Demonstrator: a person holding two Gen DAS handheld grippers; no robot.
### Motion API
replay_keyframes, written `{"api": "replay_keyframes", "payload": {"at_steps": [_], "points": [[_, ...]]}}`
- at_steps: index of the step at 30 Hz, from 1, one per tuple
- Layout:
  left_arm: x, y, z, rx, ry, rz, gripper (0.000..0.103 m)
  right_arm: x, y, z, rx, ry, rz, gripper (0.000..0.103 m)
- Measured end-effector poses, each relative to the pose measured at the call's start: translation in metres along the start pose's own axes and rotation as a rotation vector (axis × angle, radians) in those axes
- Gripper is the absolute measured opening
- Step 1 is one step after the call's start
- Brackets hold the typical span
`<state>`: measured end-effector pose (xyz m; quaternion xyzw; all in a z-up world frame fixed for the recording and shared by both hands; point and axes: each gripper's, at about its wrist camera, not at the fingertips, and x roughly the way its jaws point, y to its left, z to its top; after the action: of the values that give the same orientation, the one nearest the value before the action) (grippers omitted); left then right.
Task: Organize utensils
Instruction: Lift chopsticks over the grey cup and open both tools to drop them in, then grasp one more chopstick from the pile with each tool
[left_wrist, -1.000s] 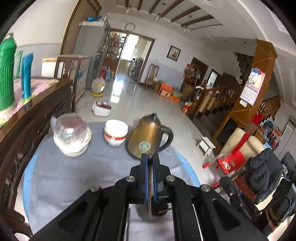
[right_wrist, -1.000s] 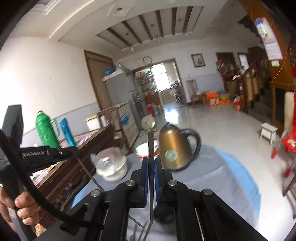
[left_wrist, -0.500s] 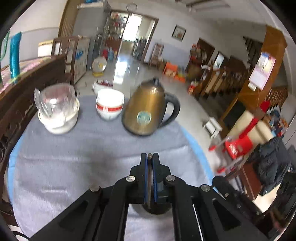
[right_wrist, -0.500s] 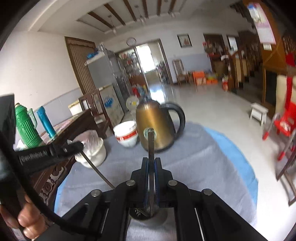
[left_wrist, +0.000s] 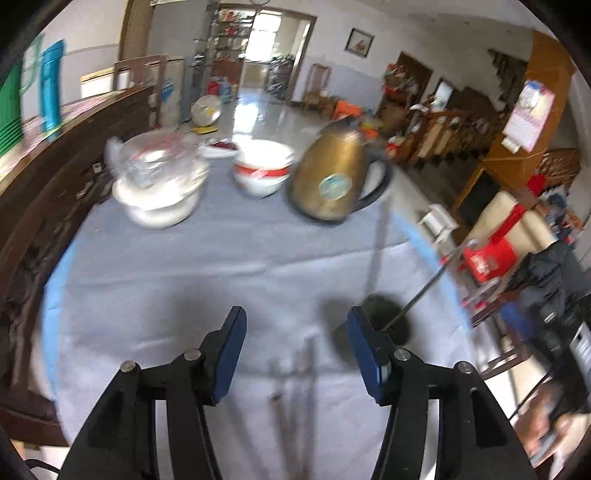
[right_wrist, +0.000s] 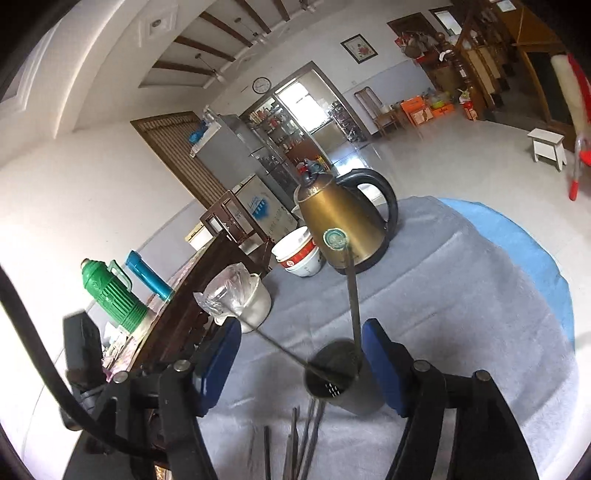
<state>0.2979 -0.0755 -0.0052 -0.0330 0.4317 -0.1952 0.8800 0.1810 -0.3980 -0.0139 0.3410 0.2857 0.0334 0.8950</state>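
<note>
Now both hand-held grippers spread, empty; utensil holder (right_wrist: 341, 376) between right hand-held gripper (right_wrist: 299, 363) fingers.

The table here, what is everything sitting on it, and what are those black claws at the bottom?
Table cover: one, grey, over a blue round top.
Kettle: one, gold with black handle, far side.
Bowls: a white stack with a red band, left of the kettle.
Pot: one, white, with a clear plastic bag inside, further left.
Holder: one, dark cylinder, near edge.
Chopsticks in holder: two, metal, leaning apart.
Loose chopsticks: several, metal, flat before the holder.
Left gripper: black with blue pads, open.
Right gripper: same, open.
</note>
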Motion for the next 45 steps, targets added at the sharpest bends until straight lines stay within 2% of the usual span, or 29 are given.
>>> {"api": "replay_keyframes", "payload": {"at_steps": [4, 6, 10, 14, 18, 21, 27, 32, 37, 45], "points": [[0.014, 0.044, -0.038, -0.058, 0.099, 0.082, 0.057, -0.011, -0.006, -0.015, -0.006, 0.031, 0.003, 0.046], [0.025, 0.063, -0.059, -0.109, 0.165, 0.104, 0.057, -0.006, -0.007, -0.031, -0.02, 0.084, 0.001, 0.041], [0.041, 0.082, -0.096, -0.187, 0.247, 0.086, 0.057, 0.016, -0.004, -0.072, -0.053, 0.191, 0.004, 0.039], [0.052, 0.079, -0.115, -0.184, 0.266, 0.084, 0.053, 0.038, -0.004, -0.11, -0.05, 0.254, 0.061, 0.039], [0.061, 0.07, -0.118, -0.158, 0.268, 0.081, 0.053, 0.058, -0.003, -0.139, -0.077, 0.303, 0.039, 0.041], [0.072, 0.066, -0.115, -0.144, 0.275, 0.091, 0.045, 0.067, -0.001, -0.153, -0.094, 0.345, 0.031, 0.041], [0.091, 0.061, -0.111, -0.136, 0.297, 0.086, 0.044, 0.068, -0.006, -0.161, -0.099, 0.362, 0.009, 0.041], [0.101, 0.058, -0.108, -0.128, 0.304, 0.085, 0.03, 0.071, -0.007, -0.164, -0.096, 0.377, 0.003, 0.041], [0.109, 0.062, -0.103, -0.14, 0.304, 0.042, 0.009, 0.074, -0.002, -0.164, -0.105, 0.387, -0.002, 0.041], [0.106, 0.066, -0.105, -0.105, 0.293, 0.006, 0.007, 0.088, 0.019, -0.17, -0.177, 0.449, -0.036, 0.039]]}}
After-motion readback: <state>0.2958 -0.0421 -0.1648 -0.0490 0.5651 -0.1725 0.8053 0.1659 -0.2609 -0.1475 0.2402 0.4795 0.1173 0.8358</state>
